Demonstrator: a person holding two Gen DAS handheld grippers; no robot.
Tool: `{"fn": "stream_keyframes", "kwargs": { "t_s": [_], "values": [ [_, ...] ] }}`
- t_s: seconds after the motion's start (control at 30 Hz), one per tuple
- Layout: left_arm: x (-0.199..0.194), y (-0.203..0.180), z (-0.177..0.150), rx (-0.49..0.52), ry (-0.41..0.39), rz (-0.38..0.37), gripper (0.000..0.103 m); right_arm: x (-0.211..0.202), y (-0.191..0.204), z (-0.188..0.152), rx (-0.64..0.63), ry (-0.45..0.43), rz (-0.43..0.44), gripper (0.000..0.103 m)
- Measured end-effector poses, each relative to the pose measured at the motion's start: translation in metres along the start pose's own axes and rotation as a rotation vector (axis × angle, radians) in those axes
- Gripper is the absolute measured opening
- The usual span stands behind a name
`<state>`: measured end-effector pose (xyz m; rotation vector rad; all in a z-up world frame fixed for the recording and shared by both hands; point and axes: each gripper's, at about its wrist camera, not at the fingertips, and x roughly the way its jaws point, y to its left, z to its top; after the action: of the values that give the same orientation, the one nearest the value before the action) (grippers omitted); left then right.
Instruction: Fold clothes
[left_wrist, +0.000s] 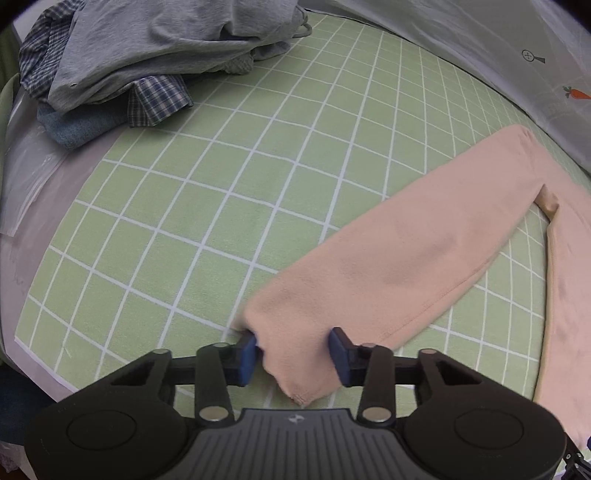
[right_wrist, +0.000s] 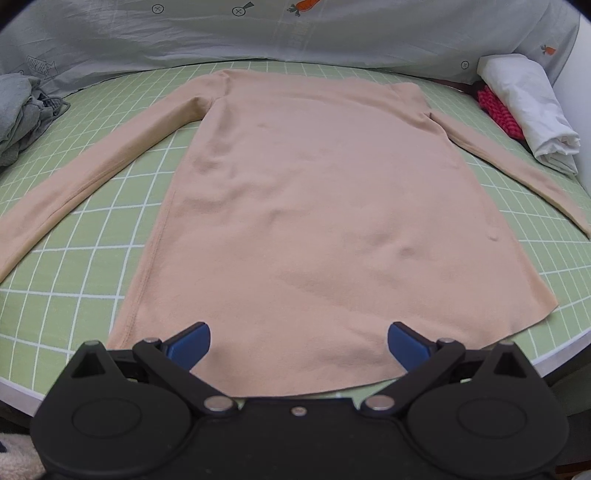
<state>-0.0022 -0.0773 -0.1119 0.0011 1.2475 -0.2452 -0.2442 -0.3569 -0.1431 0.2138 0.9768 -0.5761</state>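
Peach knit, thin and soft: long-sleeved top (right_wrist: 325, 206) spread flat across the green checked sheet (right_wrist: 92, 266), hem toward 6 o'clock, shoulders toward 12, sleeves angled out toward 8 and 4. Judged light and limp, likely to sag and drag wherever unsupported, so best taken at seams, cuffs or hem corners, not mid-panel. Left sleeve (left_wrist: 388, 251) reaching from 2 o'clock down to the left tool (left_wrist: 293, 354), cuff lying between the blue pads (left_wrist: 247, 360), pads set just beside the cloth on either side, not pressed together; a firm pinch not shown. Right tool (right_wrist: 299, 345) spread wide, hovering at the hem middle, nothing between its pads. Loose heap of grey and plaid clothes (left_wrist: 122, 66) at 11 o'clock, rolled white bundle (right_wrist: 528, 114) at 2.
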Motion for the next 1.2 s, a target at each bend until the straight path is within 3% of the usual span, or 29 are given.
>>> {"fn": "stream_keyframes", "kwargs": {
  "t_s": [0.1, 0.4, 0.67, 0.83, 0.93, 1.0, 1.03, 1.13, 1.2],
  "values": [
    [-0.004, -0.007, 0.003, -0.011, -0.007, -0.033, 0.01, 0.002, -0.006, 0.005, -0.003, -0.007, 0.003, 0.103],
    [-0.032, -0.074, 0.022, 0.037, -0.098, -0.088, 0.007, 0.015, -0.057, 0.03, 0.079, -0.053, 0.018, 0.103],
    [-0.038, -0.213, 0.041, 0.113, -0.15, -0.201, 0.006, 0.026, -0.142, 0.059, 0.1, -0.091, 0.017, 0.103],
    [-0.049, -0.333, 0.031, 0.295, -0.169, -0.354, 0.007, 0.034, -0.203, 0.076, 0.16, -0.103, -0.027, 0.103],
    [-0.058, -0.372, 0.016, 0.362, -0.176, -0.431, 0.031, 0.046, -0.225, 0.086, 0.197, -0.099, -0.024, 0.103],
    [-0.058, -0.385, 0.009, 0.394, -0.182, -0.428, 0.077, 0.053, -0.235, 0.093, 0.206, -0.099, -0.014, 0.103],
    [-0.055, -0.384, 0.008, 0.397, -0.198, -0.381, 0.081, 0.057, -0.239, 0.097, 0.21, -0.099, -0.009, 0.103],
    [-0.04, -0.367, 0.017, 0.329, -0.187, -0.214, 0.081, 0.065, -0.236, 0.111, 0.183, -0.111, 0.029, 0.103],
    [-0.031, -0.35, 0.025, 0.275, -0.171, -0.153, 0.081, 0.071, -0.227, 0.124, 0.164, -0.119, 0.07, 0.103]
  ]
}}
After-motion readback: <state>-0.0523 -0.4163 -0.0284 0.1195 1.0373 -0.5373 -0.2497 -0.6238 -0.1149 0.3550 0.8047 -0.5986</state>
